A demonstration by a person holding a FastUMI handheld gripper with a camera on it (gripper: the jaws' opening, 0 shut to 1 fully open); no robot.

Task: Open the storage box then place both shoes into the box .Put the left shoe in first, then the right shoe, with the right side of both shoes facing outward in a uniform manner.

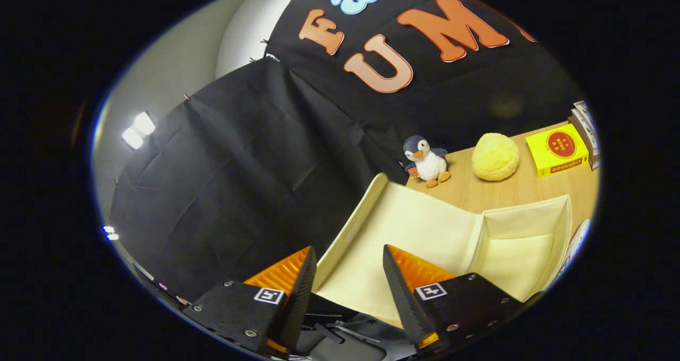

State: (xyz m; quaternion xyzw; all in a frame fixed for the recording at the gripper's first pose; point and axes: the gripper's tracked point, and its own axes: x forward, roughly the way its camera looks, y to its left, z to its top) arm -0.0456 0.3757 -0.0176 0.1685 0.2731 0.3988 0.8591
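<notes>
Gripper view: tilted hard, so level your wrist first.
Storage box point(510, 244): cream fabric, at 2 o'clock from your fingers, lid point(409, 233) already flung open and lying just ahead of them.
Table point(510, 191): pale wood with room beyond the box, though a yellow pouf point(495, 156), a yellow book point(557, 149) and a toy penguin point(426, 162) line the 1 o'clock edge.
Gripper point(348, 276): fingers spread wide, holding nothing.
Shoes: I can't spot them yet; swing round to the left one, clearing the lid's rim.
</notes>
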